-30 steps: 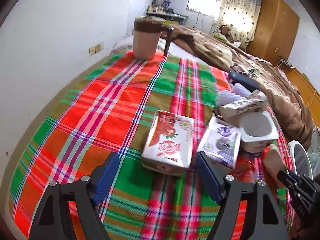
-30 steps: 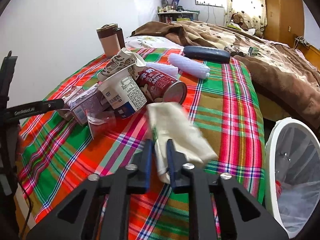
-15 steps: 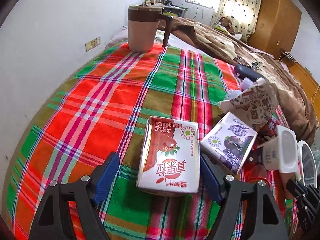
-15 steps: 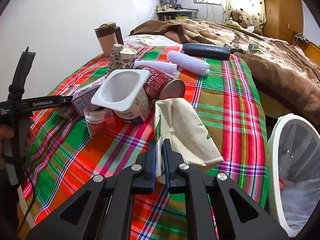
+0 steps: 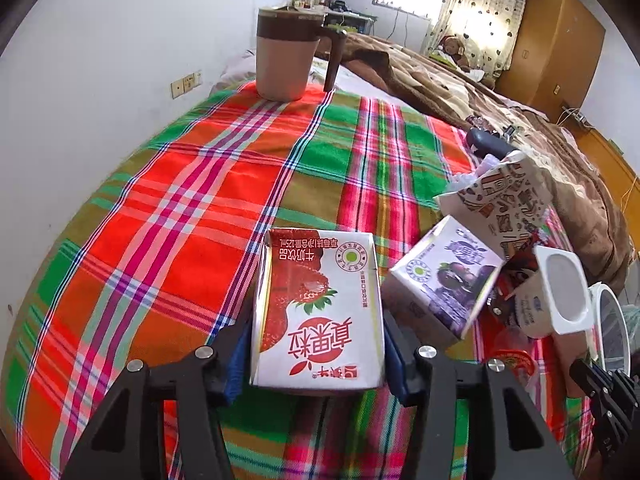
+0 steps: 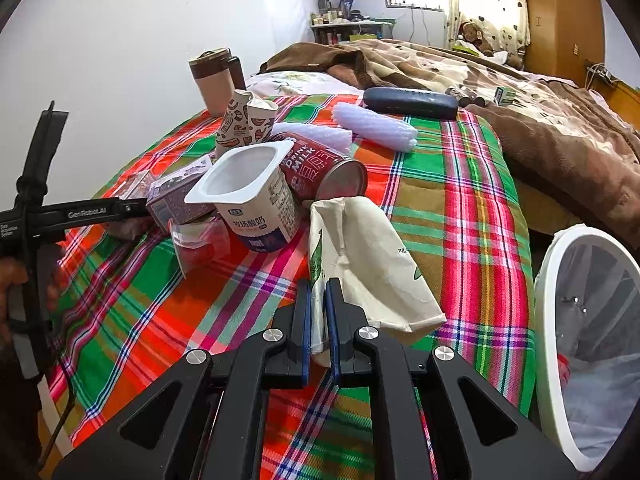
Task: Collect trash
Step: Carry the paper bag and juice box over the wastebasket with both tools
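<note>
Two grippers are each clamped on a piece of trash over the plaid blanket (image 5: 192, 208). Nearest the left wrist camera, the left gripper (image 5: 316, 344) has its blue pads pressed against both long sides of the strawberry milk carton (image 5: 318, 312), which lies flat with its printed face up. Nearest the right wrist camera, the right gripper (image 6: 318, 320) pinches the lower edge of a crumpled cream paper bag (image 6: 364, 260); its jaws stand almost together with only the paper between them, and the bag fans out beyond them onto the blanket.

Just right of the strawberry carton sits a purple blueberry carton (image 5: 444, 280), tilted, with an empty white yogurt cup (image 6: 252, 196) on its side next to it. Touching the cup from behind is a red milk can (image 6: 324, 164), also on its side. A crushed patterned paper cup (image 6: 244, 120) rises behind that pile. A clear plastic wrapper (image 6: 200, 240) lies in front of the yogurt cup, though what it holds is hard to make out.

Beside the bed at the right stands a white-rimmed trash bin (image 6: 548, 304) lined with a clear bag. Farther back lie a roll of bubble wrap (image 6: 376, 128), a dark glasses case (image 6: 410, 102) and a brown-lidded mug (image 5: 286, 56), with a brown quilt (image 6: 520, 96) beyond.
</note>
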### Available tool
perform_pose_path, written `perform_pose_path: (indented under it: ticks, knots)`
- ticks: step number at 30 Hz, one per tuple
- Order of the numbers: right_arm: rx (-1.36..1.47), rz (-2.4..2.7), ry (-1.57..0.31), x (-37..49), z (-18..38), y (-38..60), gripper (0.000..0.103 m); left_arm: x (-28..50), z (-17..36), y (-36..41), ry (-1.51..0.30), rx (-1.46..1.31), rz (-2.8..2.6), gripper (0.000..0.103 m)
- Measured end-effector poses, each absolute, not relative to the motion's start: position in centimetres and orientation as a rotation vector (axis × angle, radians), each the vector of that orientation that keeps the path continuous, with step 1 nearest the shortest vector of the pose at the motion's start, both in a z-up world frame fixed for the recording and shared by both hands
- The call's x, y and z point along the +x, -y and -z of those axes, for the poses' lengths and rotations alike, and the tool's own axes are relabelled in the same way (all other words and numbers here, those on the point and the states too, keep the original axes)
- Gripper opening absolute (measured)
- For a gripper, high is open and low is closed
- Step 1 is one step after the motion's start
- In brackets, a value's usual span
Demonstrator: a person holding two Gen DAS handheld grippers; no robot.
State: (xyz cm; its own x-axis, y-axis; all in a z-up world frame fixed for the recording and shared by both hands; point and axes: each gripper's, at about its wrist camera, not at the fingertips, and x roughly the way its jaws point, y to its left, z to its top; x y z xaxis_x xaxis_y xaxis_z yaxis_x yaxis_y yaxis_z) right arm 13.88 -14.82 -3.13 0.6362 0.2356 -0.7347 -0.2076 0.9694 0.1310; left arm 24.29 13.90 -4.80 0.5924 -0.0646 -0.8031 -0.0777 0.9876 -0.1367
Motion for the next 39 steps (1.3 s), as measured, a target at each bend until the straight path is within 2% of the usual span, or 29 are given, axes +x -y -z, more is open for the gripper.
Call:
perform_pose_path:
  ticks: [17, 39]
  knots:
    - [0.082, -0.261, -0.778, 12.3, 1.3, 16.4, 0.007, 18.3, 0.2, -10.0, -0.823, -0.128, 0.067, 0.055]
    - [0.141, -0.164, -0.680, 9.4, -1.6, 22.7, 0.007, 14.6, -3.3, 0.8, -0.765, -0.022, 0.262, 0.055]
